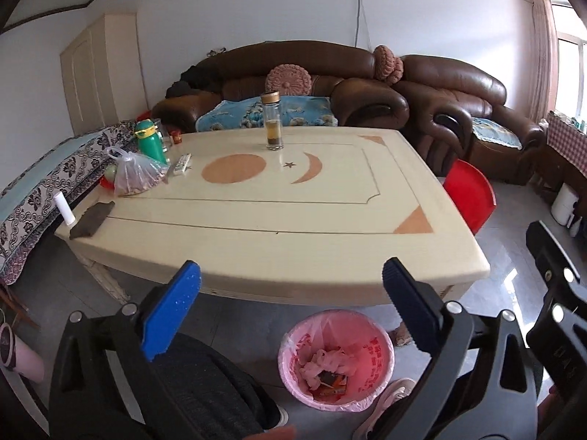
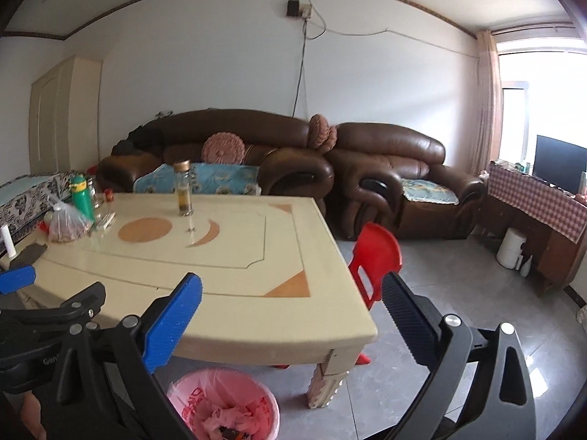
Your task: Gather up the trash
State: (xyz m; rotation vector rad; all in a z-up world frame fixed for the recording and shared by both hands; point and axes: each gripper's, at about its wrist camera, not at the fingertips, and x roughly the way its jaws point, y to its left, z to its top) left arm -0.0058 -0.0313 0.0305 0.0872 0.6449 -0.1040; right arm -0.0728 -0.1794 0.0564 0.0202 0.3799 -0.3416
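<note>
Cream table (image 1: 256, 220) before brown sofas; beneath its near edge, the pink-lined bin (image 1: 335, 359) holds crumpled trash (image 1: 326, 366), apparently tissues and wrappers. Left gripper (image 1: 291, 282) and right gripper (image 2: 291, 295): jaws spread wide, empty.

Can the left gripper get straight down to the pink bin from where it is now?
Probably yes. The left gripper is open and holds nothing, and the pink bin stands on the floor just below it, in front of the table, with nothing between.

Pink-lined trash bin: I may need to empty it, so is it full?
Not full. The trash bin holds crumpled pink scraps and wrappers only at its bottom; liner walls above show bare.
</note>
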